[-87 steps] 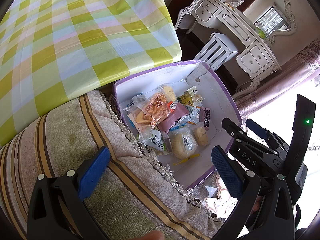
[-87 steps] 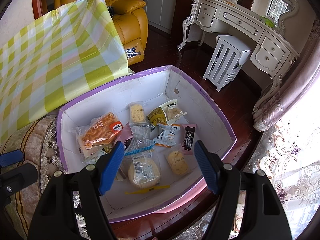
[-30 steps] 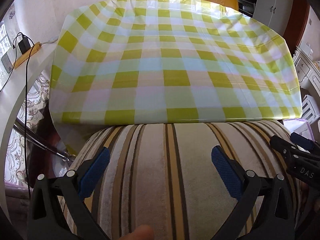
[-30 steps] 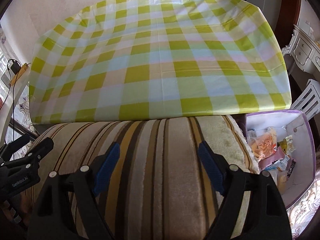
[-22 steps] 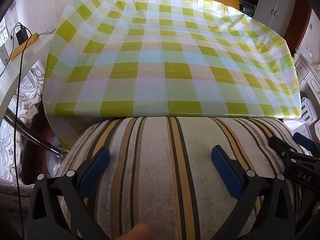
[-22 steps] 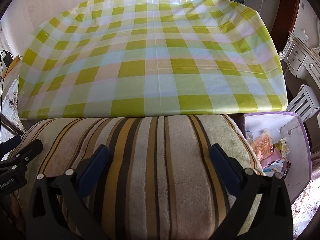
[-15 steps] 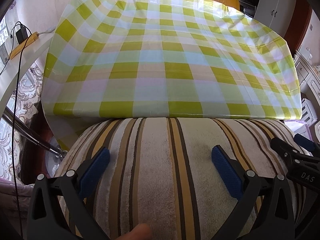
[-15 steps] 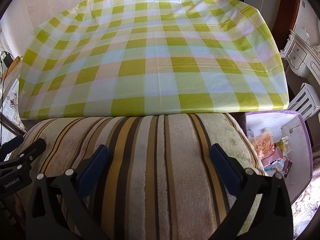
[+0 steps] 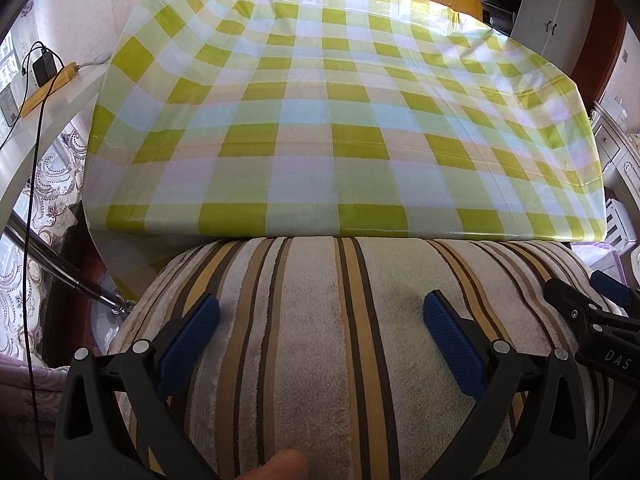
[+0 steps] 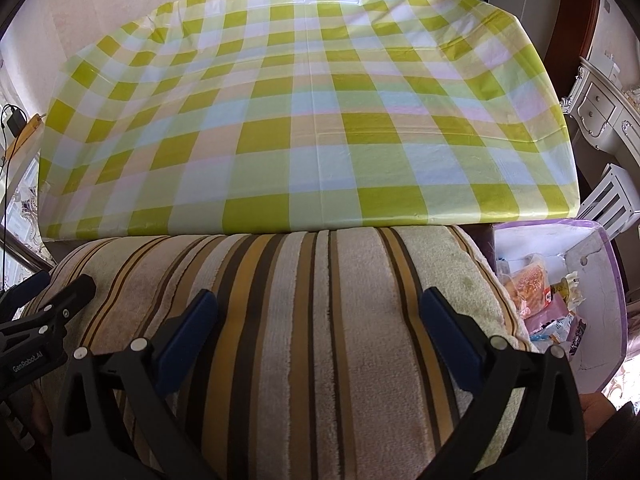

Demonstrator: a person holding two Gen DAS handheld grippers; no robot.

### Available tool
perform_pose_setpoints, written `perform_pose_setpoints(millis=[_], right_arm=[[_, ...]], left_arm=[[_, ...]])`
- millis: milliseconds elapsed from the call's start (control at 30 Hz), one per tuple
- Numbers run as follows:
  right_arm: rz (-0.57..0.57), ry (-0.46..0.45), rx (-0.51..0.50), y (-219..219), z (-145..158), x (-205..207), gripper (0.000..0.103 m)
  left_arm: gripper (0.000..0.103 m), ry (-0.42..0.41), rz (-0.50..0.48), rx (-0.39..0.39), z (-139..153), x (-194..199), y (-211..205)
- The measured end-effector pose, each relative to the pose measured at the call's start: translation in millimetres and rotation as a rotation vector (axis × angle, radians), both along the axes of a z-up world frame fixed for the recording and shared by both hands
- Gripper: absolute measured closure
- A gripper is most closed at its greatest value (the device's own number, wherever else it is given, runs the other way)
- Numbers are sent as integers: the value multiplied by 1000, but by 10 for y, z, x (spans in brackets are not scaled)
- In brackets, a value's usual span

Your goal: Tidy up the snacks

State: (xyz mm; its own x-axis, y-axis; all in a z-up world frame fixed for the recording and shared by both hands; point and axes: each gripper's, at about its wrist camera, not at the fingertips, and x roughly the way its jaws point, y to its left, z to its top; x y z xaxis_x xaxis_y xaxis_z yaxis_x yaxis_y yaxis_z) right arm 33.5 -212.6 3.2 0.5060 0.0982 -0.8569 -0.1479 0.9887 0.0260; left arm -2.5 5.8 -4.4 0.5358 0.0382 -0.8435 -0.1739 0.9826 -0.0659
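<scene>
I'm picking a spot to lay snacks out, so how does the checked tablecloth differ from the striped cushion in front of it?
The tablecloth is a green, white and pale blue check; the cushion has brown and gold stripes on cream. The tablecloth looks smooth and shiny, the cushion fuzzy like towelling. The tablecloth lies flat and broad; the cushion bulges up rounded. Neither has a snack on it; the snacks sit in the box at the right.

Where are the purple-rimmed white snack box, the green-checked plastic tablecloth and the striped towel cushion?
Purple-rimmed white snack box [image 10: 596, 276]: right wrist view, bare inner wall.
Green-checked plastic tablecloth [image 10: 304, 120]: right wrist view, middle of top.
Striped towel cushion [image 9: 320, 320]: left wrist view, upper surface.
</scene>
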Motion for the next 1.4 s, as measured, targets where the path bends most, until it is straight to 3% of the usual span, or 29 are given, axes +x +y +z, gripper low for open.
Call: perform_pose_setpoints(millis=[667,1400], right_arm=[[0,0,1,11,-2,-2,2],[-3,2,3,12,-20,12,1]], left_arm=[[4,-26,9,-44,2,-42,33],[4,0,15,-33,-25,9,53]])
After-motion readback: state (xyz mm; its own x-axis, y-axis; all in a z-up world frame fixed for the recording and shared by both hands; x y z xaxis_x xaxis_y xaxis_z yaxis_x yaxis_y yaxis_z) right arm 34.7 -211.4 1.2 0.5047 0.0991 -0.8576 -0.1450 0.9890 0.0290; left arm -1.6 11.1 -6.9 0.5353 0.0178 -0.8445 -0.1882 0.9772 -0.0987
